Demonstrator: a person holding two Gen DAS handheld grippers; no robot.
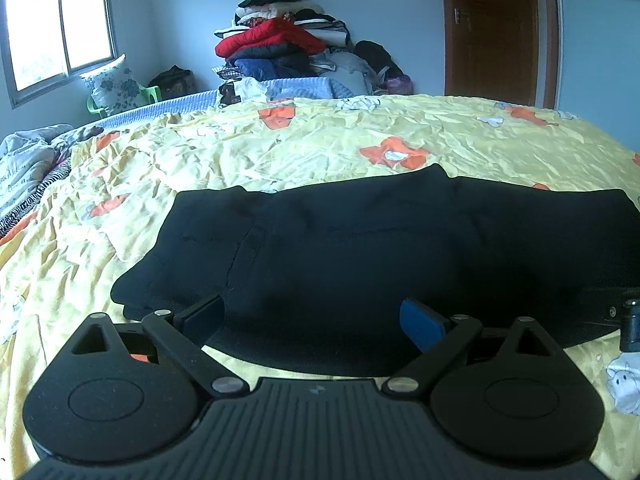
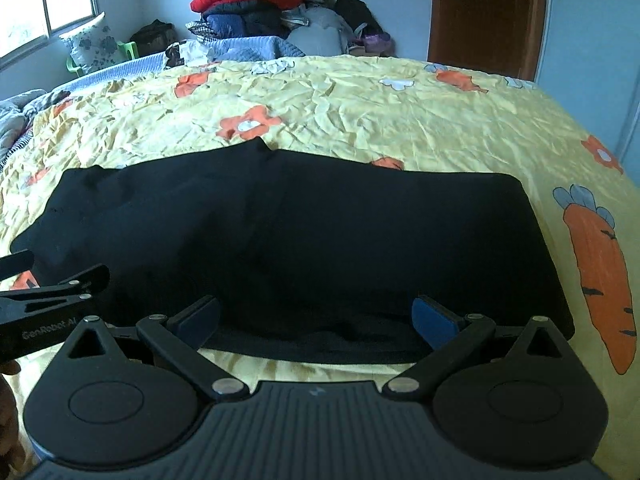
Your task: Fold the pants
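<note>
Black ribbed gripper [image 2: 316, 316] bodies, blue pads [image 2: 434, 322], silver screws [image 2: 229, 386]

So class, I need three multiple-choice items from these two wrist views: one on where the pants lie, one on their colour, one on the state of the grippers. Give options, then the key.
1. Where do the pants lie?
A. on the yellow bedspread
B. on the clothes pile
C. on the green chair

2. What colour are the pants?
A. red
B. black
C. blue

3. How do the left gripper and right gripper stand?
A. both shut on cloth
B. one shut
C. both open

Key: A, yellow sheet surrounds them; B, uniformly black fabric; C, each view shows fingers spread wide at the near hem.
</note>
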